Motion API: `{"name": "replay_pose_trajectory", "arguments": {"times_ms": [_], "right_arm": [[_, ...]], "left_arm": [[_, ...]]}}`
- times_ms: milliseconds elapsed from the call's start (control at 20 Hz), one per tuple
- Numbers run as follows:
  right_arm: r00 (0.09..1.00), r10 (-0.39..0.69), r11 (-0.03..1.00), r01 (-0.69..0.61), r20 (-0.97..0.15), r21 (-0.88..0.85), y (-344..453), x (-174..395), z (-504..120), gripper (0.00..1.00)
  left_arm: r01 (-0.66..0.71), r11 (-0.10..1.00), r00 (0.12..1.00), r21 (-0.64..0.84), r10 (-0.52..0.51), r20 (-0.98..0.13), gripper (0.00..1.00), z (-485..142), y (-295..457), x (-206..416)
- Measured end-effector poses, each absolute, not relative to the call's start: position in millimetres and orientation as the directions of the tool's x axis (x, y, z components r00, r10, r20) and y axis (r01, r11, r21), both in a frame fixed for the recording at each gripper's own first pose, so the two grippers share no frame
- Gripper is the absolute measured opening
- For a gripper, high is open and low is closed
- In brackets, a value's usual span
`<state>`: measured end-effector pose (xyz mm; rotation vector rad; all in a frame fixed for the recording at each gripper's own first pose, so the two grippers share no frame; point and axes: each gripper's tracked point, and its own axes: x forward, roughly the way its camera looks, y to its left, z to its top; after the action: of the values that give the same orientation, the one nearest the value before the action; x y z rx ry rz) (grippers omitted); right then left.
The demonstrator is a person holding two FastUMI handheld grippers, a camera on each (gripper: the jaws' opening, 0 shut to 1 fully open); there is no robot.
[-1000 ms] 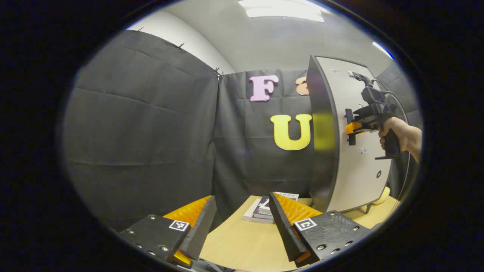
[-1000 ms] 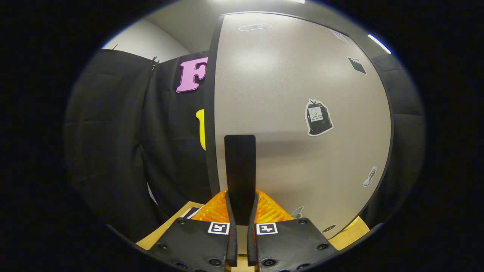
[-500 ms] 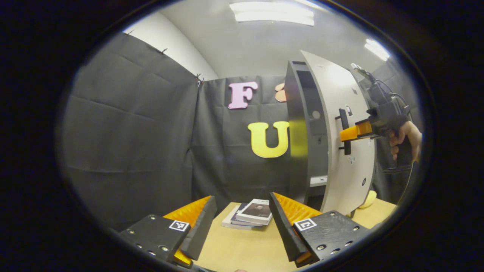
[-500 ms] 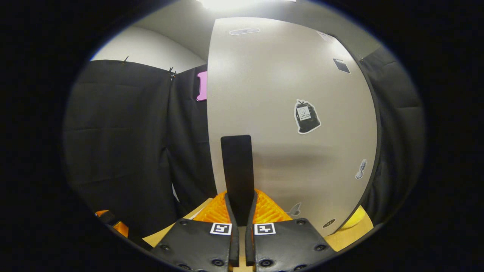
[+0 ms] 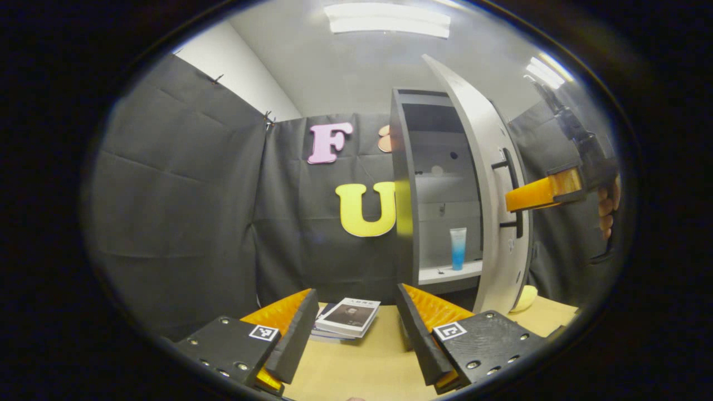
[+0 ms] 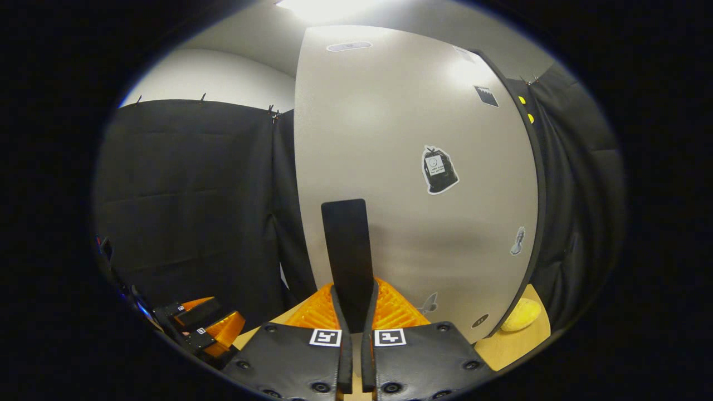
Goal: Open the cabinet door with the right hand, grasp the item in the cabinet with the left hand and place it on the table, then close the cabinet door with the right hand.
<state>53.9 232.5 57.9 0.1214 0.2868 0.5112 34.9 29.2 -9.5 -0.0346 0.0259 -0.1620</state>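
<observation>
The grey cabinet (image 5: pixel 402 184) stands on the wooden table (image 5: pixel 356 356) with its door (image 5: pixel 479 184) swung well open. On the lower shelf stands a clear tube with a blue bottom (image 5: pixel 458 248). In the right gripper view my right gripper (image 6: pixel 352 303) is shut on the door's black handle (image 6: pixel 346 250), against the door (image 6: pixel 412 184). From the left gripper view that same right gripper (image 5: pixel 515 199) shows at the handle (image 5: pixel 512 189), held by a hand (image 5: pixel 606 209). My left gripper (image 5: pixel 353 323) hangs open over the table, short of the cabinet, holding nothing.
A stack of books (image 5: pixel 345 318) lies on the table just beyond my left fingers. A yellow object (image 6: pixel 518 322) sits on the table by the cabinet's foot, behind the door. My left gripper (image 6: pixel 203 331) appears low at the left in the right gripper view. Black cloth walls close in around.
The door has swung from nearly closed to wide open, pulled by my right gripper. The shelf and the tube have come into sight. My left gripper has stayed open.
</observation>
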Motion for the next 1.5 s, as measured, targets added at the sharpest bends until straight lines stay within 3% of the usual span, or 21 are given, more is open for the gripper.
{"name": "replay_pose_trajectory", "arguments": {"times_ms": [250,350,600,850,1150,1450,1500], "right_arm": [[0.808,0.537,0.843,-0.503,-0.242,0.193,205.2,34.6,62.4,0.10],[0.799,0.550,0.834,-0.515,-0.244,0.197,191.7,26.0,63.7,0.05],[0.800,0.547,0.837,-0.518,-0.247,0.175,150.9,6.1,67.3,0.05],[0.841,0.477,0.879,-0.459,-0.255,0.132,102.7,-4.7,69.2,0.09],[0.880,0.404,0.915,-0.388,-0.249,0.110,59.2,-7.6,72.8,0.04],[0.914,0.330,0.944,-0.314,-0.236,0.104,22.8,-4.6,81.2,0.10],[0.922,0.310,0.950,-0.294,-0.232,0.101,14.6,-4.1,81.9,0.06]], "left_arm": [[0.186,0.982,0.982,-0.037,-0.187,-0.019,0.85,-4.4,-16.3,38.9],[0.206,0.977,0.978,-0.047,-0.207,-0.018,0.85,-3.5,-41.7,40.2],[0.273,0.961,0.962,-0.035,-0.274,-0.012,0.85,2.8,-100.1,31.4],[0.327,0.944,0.945,-0.044,-0.328,-0.002,0.85,5.0,-149.5,27.1],[0.368,0.929,0.930,-0.037,-0.368,-0.004,0.85,5.8,-190.0,18.4],[0.367,0.930,0.930,-0.030,-0.368,-0.026,0.84,-2.0,-213.0,11.8],[0.364,0.931,0.930,-0.030,-0.365,-0.031,0.85,-4.4,-216.0,11.2]]}}
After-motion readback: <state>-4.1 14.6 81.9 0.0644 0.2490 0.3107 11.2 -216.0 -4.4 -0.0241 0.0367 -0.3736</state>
